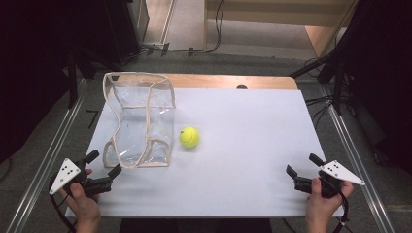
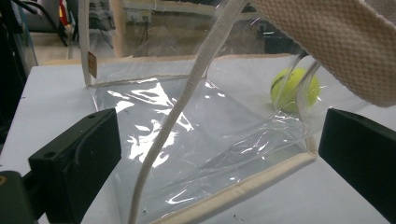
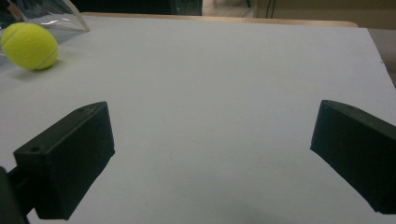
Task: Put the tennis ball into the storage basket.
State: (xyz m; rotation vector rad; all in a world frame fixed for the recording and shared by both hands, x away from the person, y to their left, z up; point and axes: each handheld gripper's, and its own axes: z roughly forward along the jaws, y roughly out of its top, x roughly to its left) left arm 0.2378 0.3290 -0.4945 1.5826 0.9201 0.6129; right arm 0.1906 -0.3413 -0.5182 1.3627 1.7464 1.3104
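i hold the left hand-held gripper (image 1: pixel 103 166), jaws wide and empty, at the near edge of the clear tote bag (image 1: pixel 140 119) on the desk (image 1: pixel 243 145), tennis ball (image 1: pixel 189 137) beside it, the right hand-held gripper (image 1: pixel 304 169) open well apart; next, i judge, a rim grip.

A clear plastic bag (image 1: pixel 138 121) with cream fabric trim stands on the white table (image 1: pixel 243 145), left of centre, its mouth gaping upward and its sides crumpled. A yellow-green tennis ball (image 1: pixel 189 137) lies on the table just beside the bag's right side.
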